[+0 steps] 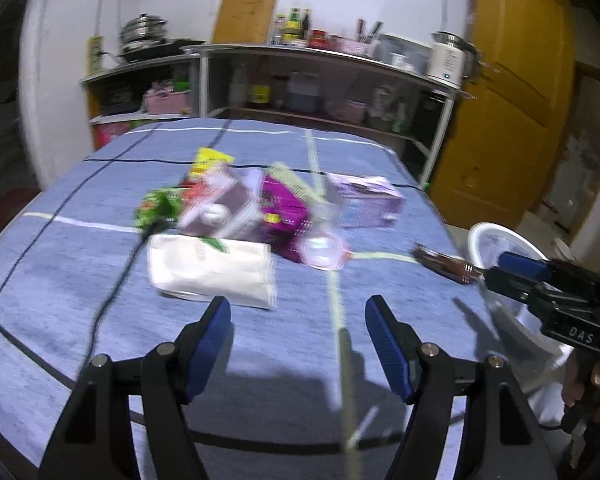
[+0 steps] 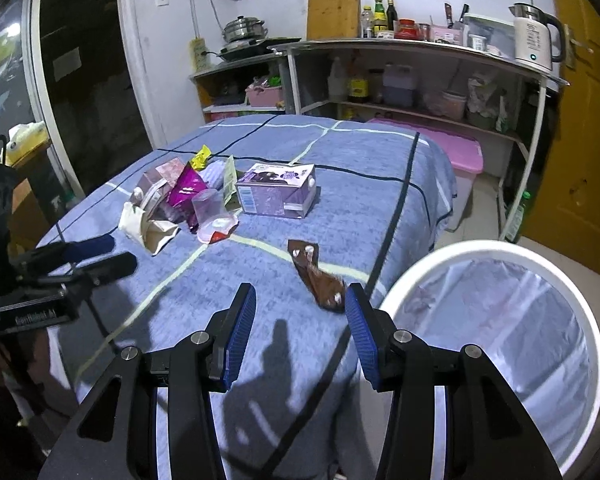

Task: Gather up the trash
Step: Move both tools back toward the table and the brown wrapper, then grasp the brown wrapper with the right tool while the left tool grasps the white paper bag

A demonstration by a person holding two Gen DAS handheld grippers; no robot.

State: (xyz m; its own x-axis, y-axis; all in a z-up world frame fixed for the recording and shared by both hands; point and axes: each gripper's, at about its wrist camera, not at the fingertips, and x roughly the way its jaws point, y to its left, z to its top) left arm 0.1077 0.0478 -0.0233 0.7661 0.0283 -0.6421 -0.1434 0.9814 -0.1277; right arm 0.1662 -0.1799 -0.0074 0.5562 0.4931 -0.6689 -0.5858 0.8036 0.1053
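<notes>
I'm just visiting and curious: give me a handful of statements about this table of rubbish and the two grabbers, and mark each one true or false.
1. The right gripper holds the brown wrapper. False: its jaws stand open and empty, with the wrapper lying on the cloth just beyond them.
2. The purple carton lies on the blue tablecloth. True.
3. The white bin stands on top of the table. False: it stands beside the table's edge, lower down.
4. The left gripper is open with nothing between its fingers. True.
5. The white pouch lies nearest the left gripper among the pile. True.
</notes>
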